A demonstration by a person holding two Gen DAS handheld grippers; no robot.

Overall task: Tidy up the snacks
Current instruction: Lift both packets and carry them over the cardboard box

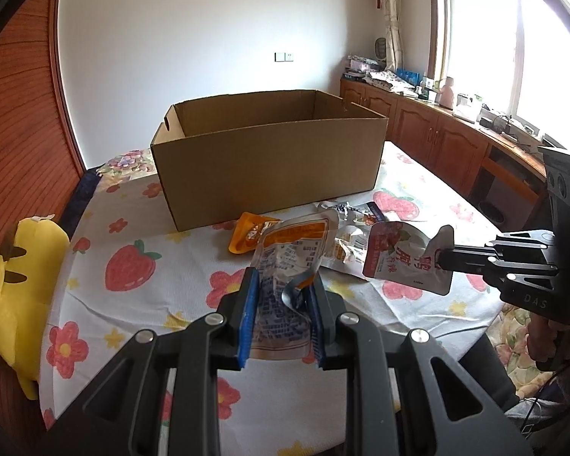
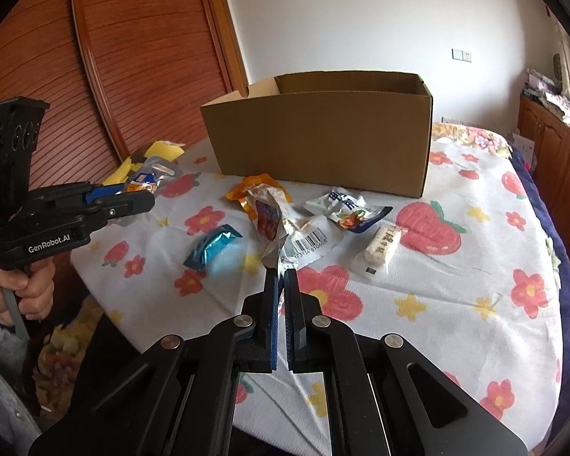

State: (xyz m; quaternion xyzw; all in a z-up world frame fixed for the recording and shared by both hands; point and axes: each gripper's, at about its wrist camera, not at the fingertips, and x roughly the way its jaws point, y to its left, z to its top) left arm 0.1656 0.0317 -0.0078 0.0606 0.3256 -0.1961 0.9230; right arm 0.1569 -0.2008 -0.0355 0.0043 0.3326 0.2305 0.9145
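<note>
An open cardboard box (image 1: 269,159) stands at the far side of the bed; it also shows in the right wrist view (image 2: 323,133). My left gripper (image 1: 283,279) is shut on an orange and silver snack pouch (image 1: 292,250), held above the flowered sheet. My right gripper (image 2: 281,273) is shut on the corner of a pink and silver pouch (image 2: 271,216); it shows at the right of the left wrist view (image 1: 402,258). Loose snacks lie before the box: an orange pouch (image 2: 252,186), a blue foil pack (image 2: 212,247), a white and blue pack (image 2: 345,205), a cream bar (image 2: 380,249).
A yellow plush toy (image 1: 15,292) lies at the bed's left edge. Wooden cabinets (image 1: 437,133) with clutter run under the window at the right. A wooden sliding door (image 2: 125,57) stands left of the box.
</note>
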